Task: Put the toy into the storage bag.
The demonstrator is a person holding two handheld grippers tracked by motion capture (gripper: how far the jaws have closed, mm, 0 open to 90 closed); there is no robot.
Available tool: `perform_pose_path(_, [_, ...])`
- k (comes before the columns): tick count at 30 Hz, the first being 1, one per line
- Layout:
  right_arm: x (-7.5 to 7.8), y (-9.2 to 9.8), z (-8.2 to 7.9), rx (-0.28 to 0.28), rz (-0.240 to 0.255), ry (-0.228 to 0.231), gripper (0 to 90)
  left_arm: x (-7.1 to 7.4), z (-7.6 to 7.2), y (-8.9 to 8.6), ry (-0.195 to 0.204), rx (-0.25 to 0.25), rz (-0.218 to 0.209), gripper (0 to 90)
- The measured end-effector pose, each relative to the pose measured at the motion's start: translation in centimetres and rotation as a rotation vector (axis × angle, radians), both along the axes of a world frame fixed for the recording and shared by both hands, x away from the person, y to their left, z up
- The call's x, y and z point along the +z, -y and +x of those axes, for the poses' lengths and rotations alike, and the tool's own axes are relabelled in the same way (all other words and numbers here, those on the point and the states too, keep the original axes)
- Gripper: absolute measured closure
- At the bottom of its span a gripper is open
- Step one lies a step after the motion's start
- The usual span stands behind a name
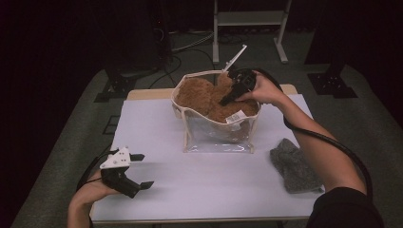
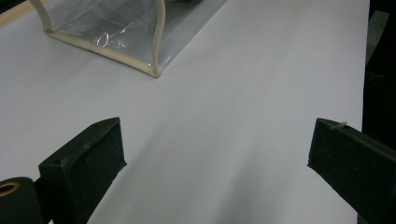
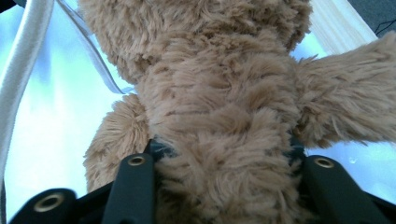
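High view: fixed above the near edge of the counter (image 1: 199, 190), facing forward and down, far enough to take in the whole top and the floor beyond. Left gripper view: riding low over the counter, looking along 2 black jaws toward a corner of the clear bag (image 2: 154, 70), quite near. Right gripper view: pressed close against the brown plush toy (image 3: 219, 116) inside that bag. Shared by all 3: the bag, seen whole from above (image 1: 216, 121).

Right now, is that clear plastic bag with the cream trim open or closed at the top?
Open. The clear plastic bag gapes at its cream rim, with the brown plush toy bulging out and the right gripper reaching in.
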State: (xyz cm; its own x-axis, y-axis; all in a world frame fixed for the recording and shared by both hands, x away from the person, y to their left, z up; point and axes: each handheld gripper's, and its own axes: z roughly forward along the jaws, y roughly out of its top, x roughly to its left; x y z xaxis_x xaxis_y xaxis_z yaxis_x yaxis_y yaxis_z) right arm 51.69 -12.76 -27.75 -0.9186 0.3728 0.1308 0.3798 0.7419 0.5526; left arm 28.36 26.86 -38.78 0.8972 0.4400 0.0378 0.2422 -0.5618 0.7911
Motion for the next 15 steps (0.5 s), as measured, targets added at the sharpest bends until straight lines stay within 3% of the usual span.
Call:
perform_pose_path(8, [0.6, -0.7, -0.4, 0.008, -0.002, 0.029, 34.4, 0.1, -0.1, 0.0, 0.003, 0.001, -0.004, 3.0])
perform_pose_path(11, [0.9, -0.9, -0.4, 0.013, 0.008, 0.048, 34.0, 0.1, -0.1, -0.1, 0.005, 0.005, -0.005, 3.0])
perform_pose_path(15, [1.8, -1.3, -0.4, 0.019, 0.062, 0.055, 33.6, 0.0, 0.0, 0.0, 0.002, 0.0, -0.002, 3.0])
